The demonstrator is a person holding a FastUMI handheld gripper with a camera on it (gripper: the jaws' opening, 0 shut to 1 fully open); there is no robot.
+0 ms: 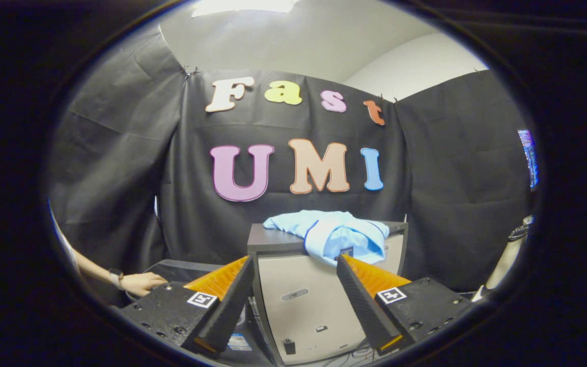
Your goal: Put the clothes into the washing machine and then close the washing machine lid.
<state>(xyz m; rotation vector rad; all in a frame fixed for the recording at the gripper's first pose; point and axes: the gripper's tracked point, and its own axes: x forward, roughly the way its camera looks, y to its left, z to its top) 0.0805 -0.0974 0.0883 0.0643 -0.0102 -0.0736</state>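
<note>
While lying bunched on top of the washer (303, 295), draping a little over the front edge of the lid (273, 243), the shirt (335, 233) remains entirely outside the drum. Heaped loosely, collar side forward, with folds standing proud of the flat top: probably left that way to give the fingers an edge to pinch. Lid down and flat beneath the cloth, so seemingly to be opened before anything goes in; no opening into the machine to be seen from here.

Gripper (293, 262) spread wide, holding nothing, fingers angled apart with the washer's pale front panel showing in the gap between them. Tips level with the front edge of the lid, the shirt's hanging fold just beyond and above the right tip, close to it but whether touching cannot be told. Aimed squarely at the machine, roughly level, slightly below the cloth, so a lift and a push forward likely needed to bring the folds between the fingers.

Off to the left, beside a dark surface, a hand (143, 283) resting palm down with a band on the wrist, forearm reaching in from the side; apparently idle, well apart from the washer. Black cloth wall (120, 168) close behind the machine. A pale upright thing off to the right, too unclear to name.
</note>
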